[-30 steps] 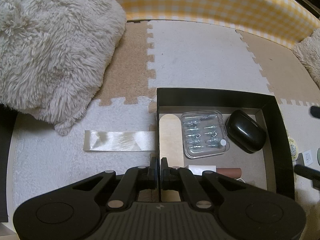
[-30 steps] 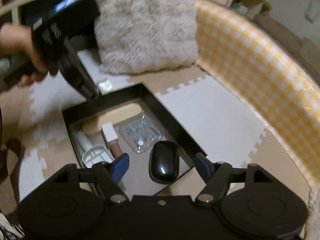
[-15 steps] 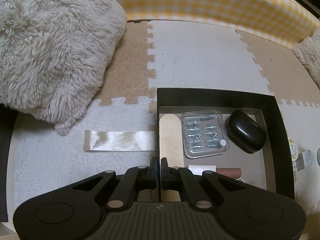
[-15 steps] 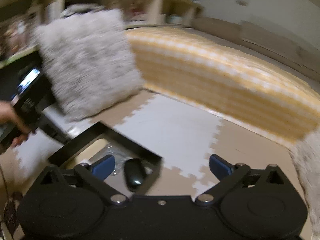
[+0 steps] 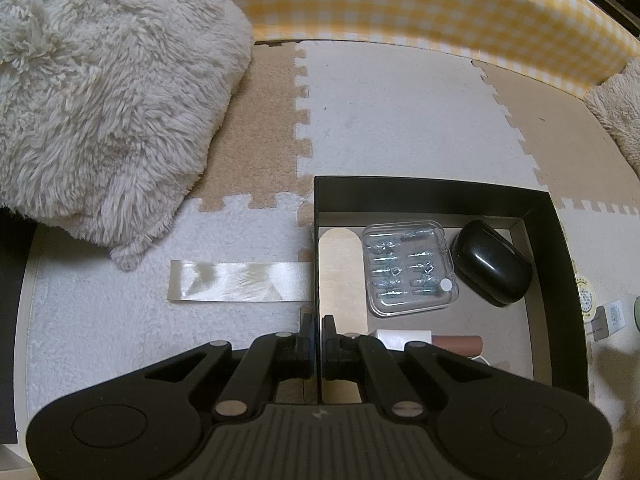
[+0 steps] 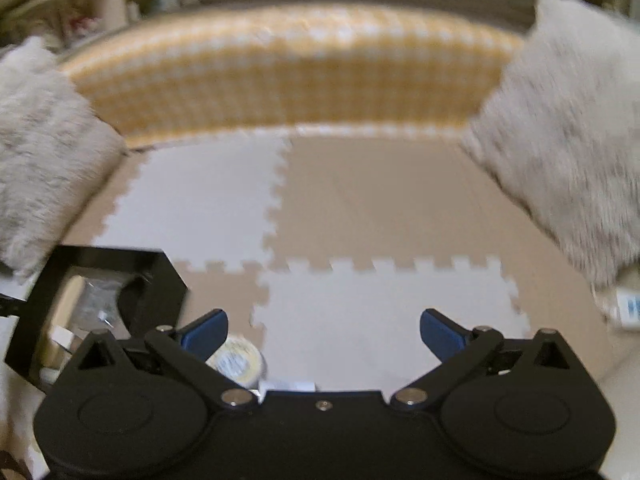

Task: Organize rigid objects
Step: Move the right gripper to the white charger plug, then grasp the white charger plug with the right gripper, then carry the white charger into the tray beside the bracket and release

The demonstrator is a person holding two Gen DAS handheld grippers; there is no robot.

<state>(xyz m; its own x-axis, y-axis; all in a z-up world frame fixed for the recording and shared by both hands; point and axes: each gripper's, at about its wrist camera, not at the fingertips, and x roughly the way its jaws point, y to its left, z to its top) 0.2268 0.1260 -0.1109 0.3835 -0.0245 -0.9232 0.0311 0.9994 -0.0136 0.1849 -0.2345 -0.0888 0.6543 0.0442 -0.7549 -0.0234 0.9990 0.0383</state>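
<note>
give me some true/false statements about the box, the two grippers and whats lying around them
1. The left gripper is clamped on the wall of the black box. True.
2. The right gripper holds the roll of tape. False: it is open and empty.
3. The clear plastic case lies outside the box. False: it lies inside.
4. The black oval case sits in the box. True.
5. A shiny ribbon lies on the mat. True.
</note>
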